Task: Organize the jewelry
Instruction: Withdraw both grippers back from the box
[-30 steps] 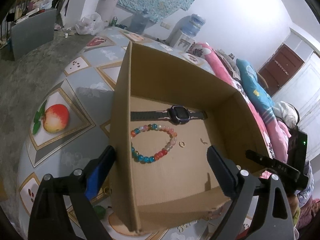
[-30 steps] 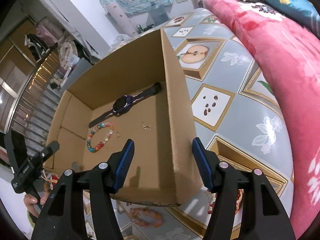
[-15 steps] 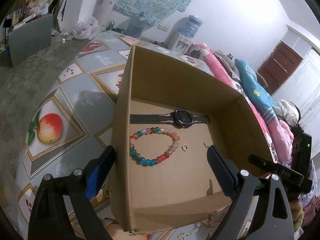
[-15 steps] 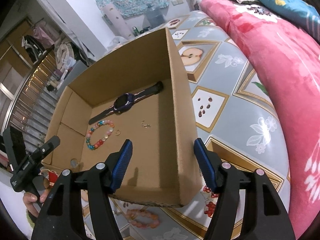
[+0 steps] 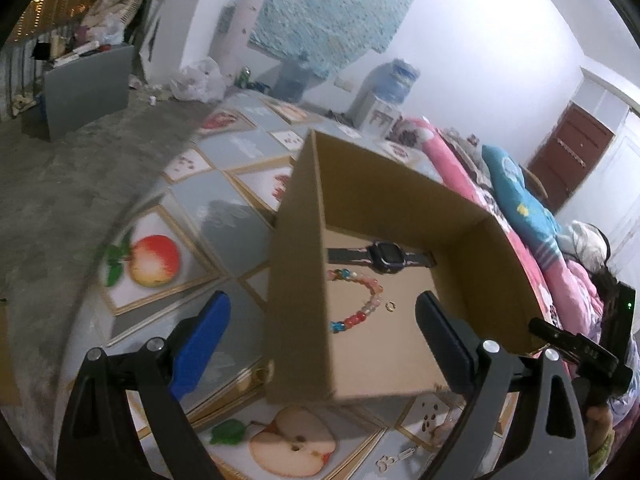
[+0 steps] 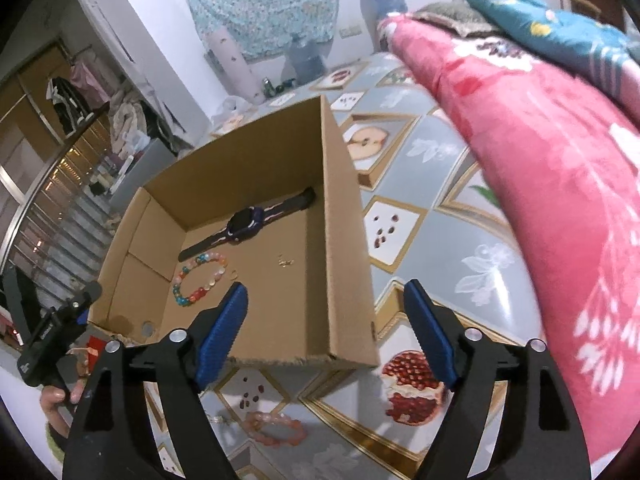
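Open cardboard box (image 6: 340,240), dark watch (image 6: 244,224), multicoloured bead bracelet (image 6: 200,280) inside

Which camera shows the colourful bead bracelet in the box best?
The right wrist view: the whole bead bracelet lies visible on the floor of the cardboard box. In the left wrist view the box's near wall hides part of it.

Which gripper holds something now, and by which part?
Neither. The left gripper and the right gripper both stand open astride the walls of the box, pads clear; the right jaws have just been opening.
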`<state>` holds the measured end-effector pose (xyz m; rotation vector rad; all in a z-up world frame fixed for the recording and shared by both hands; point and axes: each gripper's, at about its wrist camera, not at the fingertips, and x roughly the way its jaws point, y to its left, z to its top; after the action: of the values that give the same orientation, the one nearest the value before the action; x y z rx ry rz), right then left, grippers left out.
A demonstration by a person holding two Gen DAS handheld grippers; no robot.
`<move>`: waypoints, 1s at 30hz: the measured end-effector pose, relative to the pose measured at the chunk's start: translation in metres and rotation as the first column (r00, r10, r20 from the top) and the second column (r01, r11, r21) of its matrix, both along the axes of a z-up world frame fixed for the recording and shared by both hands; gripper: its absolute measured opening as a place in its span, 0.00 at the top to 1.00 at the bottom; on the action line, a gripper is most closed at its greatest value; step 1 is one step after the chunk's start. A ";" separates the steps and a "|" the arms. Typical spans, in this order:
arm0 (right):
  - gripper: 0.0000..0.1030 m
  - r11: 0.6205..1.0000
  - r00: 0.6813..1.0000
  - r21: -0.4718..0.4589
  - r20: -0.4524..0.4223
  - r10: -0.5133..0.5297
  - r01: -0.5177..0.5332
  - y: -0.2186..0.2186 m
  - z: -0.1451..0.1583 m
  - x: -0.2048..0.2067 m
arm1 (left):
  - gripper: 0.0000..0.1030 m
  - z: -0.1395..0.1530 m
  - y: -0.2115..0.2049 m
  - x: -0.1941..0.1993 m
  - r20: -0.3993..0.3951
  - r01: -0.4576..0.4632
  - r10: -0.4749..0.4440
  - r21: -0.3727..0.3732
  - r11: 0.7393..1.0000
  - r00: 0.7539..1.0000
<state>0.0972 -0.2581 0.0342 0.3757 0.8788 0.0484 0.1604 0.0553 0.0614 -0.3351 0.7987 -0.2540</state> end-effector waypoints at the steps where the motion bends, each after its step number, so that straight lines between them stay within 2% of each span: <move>1: 0.23 1.000 1.000 -0.014 0.009 -0.005 0.005 0.000 0.003 -0.004 | 0.11 0.003 0.003 -0.005 0.011 -0.006 0.006 0.006 1.000 1.000; 5: 0.19 0.998 0.999 -0.053 0.033 -0.027 0.029 -0.001 0.009 -0.015 | 0.11 0.009 0.009 -0.022 0.043 -0.014 0.012 0.039 0.999 0.999; 10: 0.16 0.995 0.998 -0.094 0.054 -0.042 0.047 0.002 0.011 -0.025 | 0.11 0.007 0.008 -0.038 0.043 -0.011 0.009 0.061 0.998 0.999; 30: 0.08 0.954 0.991 -0.279 0.103 -0.084 0.110 0.015 0.023 -0.043 | 0.11 -0.007 0.006 -0.052 0.028 -0.016 0.013 0.112 0.994 1.000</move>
<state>0.0546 -0.2431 0.0576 0.1456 0.7637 -0.1504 0.1089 0.0613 0.0542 -0.2306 0.7798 -0.1988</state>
